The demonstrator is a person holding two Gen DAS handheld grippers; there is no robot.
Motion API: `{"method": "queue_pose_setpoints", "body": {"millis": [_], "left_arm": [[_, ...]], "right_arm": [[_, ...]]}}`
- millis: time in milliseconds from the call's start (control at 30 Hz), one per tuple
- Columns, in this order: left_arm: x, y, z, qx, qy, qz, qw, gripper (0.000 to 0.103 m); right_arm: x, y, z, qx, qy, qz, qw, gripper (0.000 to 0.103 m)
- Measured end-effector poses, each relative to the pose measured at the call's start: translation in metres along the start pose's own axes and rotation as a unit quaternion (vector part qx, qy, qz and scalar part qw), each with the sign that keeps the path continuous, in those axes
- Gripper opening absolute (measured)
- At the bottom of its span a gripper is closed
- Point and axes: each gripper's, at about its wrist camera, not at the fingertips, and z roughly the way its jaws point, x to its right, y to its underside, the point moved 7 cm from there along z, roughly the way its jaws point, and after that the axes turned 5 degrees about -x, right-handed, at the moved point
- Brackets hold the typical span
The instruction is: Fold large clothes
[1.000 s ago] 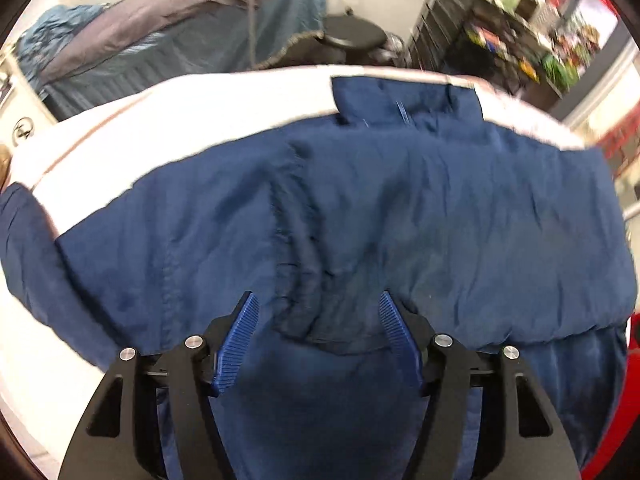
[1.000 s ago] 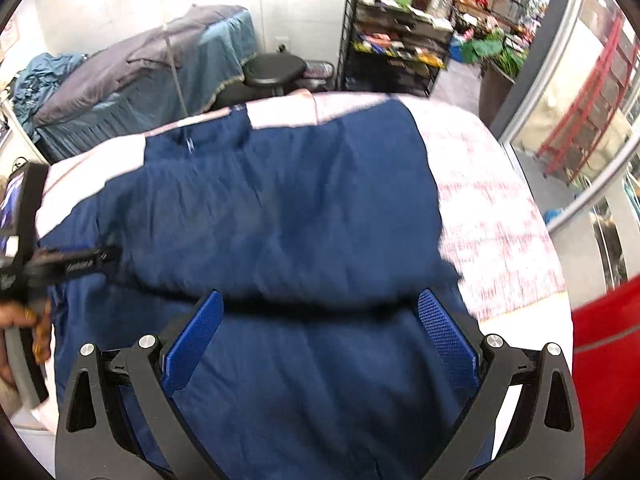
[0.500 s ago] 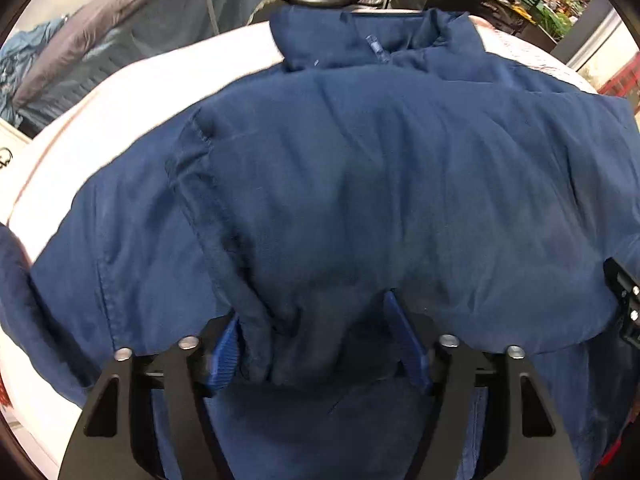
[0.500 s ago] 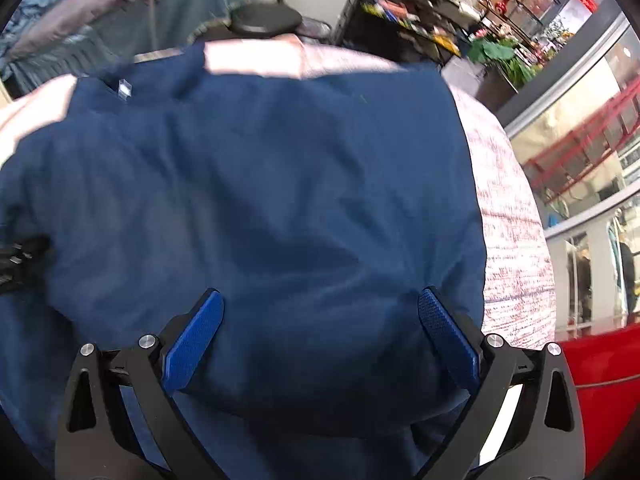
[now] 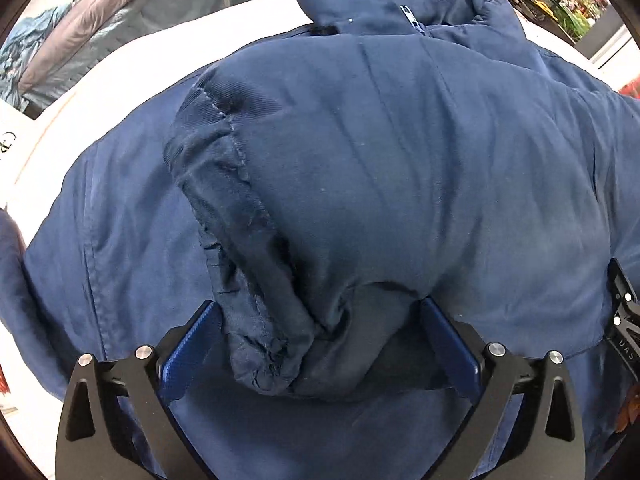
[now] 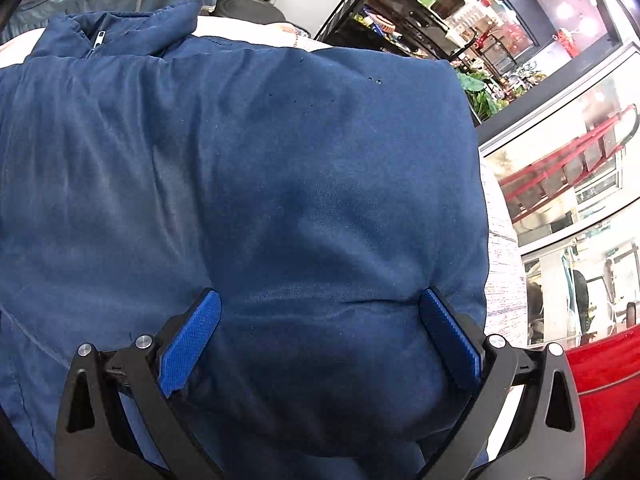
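A large navy blue jacket [image 5: 400, 168] lies spread on a white table [image 5: 132, 52], collar and zipper at the far side. A folded layer with a puckered cuff or hem [image 5: 256, 320] reaches down between the fingers of my left gripper [image 5: 318, 344], whose jaws stand wide open around it. In the right wrist view the jacket [image 6: 260, 160] fills the frame. My right gripper [image 6: 318, 340] is also wide open, with the near folded edge of the cloth bulging between its blue pads [image 6: 188, 344].
Other garments [image 5: 120, 36] hang on a rack behind the table. A black stool [image 6: 248, 10] and stocked black shelves [image 6: 408, 12] stand at the back. The table's patterned right edge [image 6: 500, 264] borders a glass wall; something red [image 6: 608, 400] is at lower right.
Both grippers have moved forward and down over the jacket; the folded edge that lay ahead of the fingers now sits between them. Both jaws have stayed open.
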Motion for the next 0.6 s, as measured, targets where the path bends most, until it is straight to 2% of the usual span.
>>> {"method": "queue_pose_setpoints", "body": {"millis": [233, 267, 367, 467, 600], "left_arm": [[-0.001, 0.009, -0.001, 0.020, -0.011, 0.002, 0.9997, 0.098], [0.004, 0.022, -0.003, 0.024, -0.013, 0.004, 0.9996, 0.098], [0.007, 0.030, -0.011, 0.017, -0.026, 0.006, 0.9995, 0.098], [0.008, 0.034, -0.022, 0.011, -0.035, 0.002, 0.9993, 0.096], [0.000, 0.046, -0.046, 0.029, -0.026, -0.016, 0.9991, 0.096]], "right_arm": [[-0.006, 0.007, -0.006, 0.013, 0.008, -0.003, 1.000, 0.098], [-0.006, 0.005, -0.005, 0.012, 0.008, -0.003, 1.000, 0.098], [-0.009, 0.011, -0.010, 0.011, 0.008, -0.004, 1.000, 0.098], [-0.007, 0.009, -0.011, 0.006, 0.001, -0.008, 1.000, 0.098], [-0.001, 0.006, -0.019, 0.000, -0.020, -0.005, 1.000, 0.098]]}}
